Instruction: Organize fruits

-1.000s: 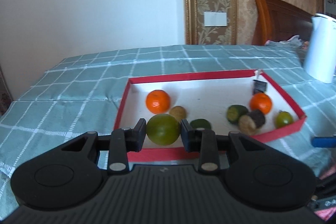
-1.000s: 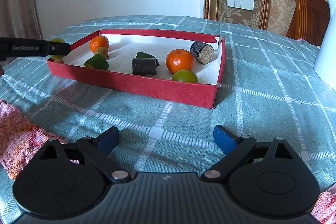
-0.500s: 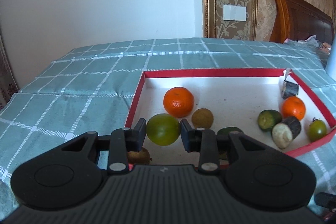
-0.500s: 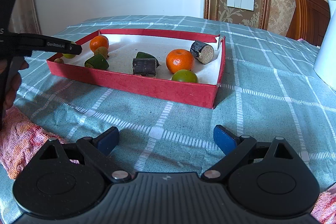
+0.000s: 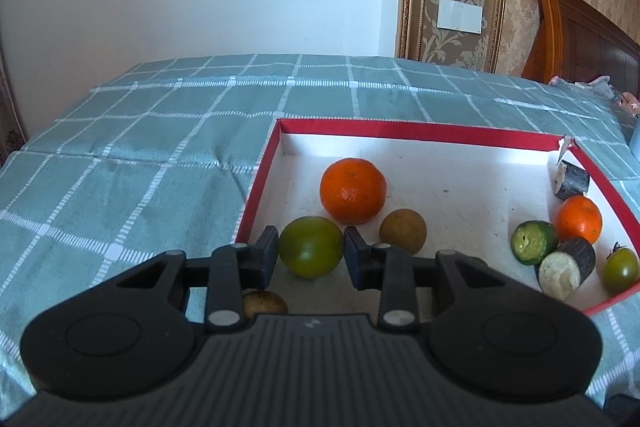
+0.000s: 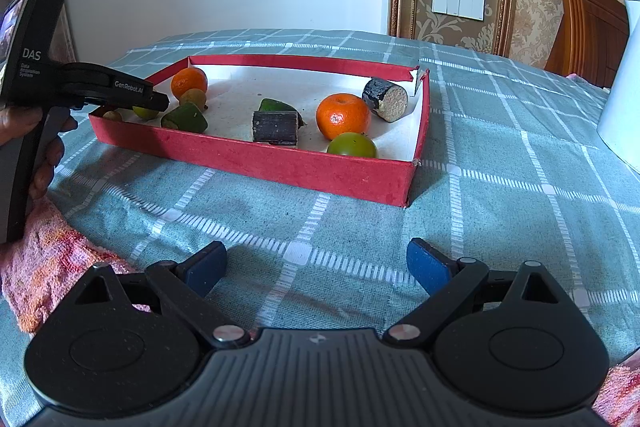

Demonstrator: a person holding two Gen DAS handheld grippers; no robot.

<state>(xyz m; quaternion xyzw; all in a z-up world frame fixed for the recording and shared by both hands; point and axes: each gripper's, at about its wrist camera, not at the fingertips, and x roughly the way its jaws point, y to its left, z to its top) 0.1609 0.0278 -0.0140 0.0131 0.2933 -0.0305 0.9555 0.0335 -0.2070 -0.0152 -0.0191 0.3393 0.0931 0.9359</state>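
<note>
Clamping a smooth round green fruit (image 5: 311, 247) in the left gripper (image 5: 311, 251), with the black pads closing on its two sides across the widest part. Carrying it low over the near left corner of the shallow red cardboard tray with a white floor (image 5: 400, 131), just in front of a mandarin and beside a small brown fruit. Not managing to tell from either view whether it is touching the floor yet.

Holding the right gripper (image 6: 316, 267) spread wide and empty above the teal checked tablecloth (image 6: 500, 187), well short of the tray.

Judging the fruit light, firm and slick-skinned, so likely rolling once let go. Favouring a hold across the middle with modest squeeze, and lowering it right to the floor before easing off.

Counting the tray's contents:
- two orange mandarins (image 5: 353, 190)
- two small brown round fruits (image 5: 403, 231)
- two dark-skinned cylinder chunks with pale cut ends (image 5: 566, 267)
- two green cut pieces (image 5: 534, 242) — one of them showing only in the right view
- two green round fruits in all, counting the smaller green stemmed fruit (image 5: 620, 269) at the far end and the one being carried
</note>
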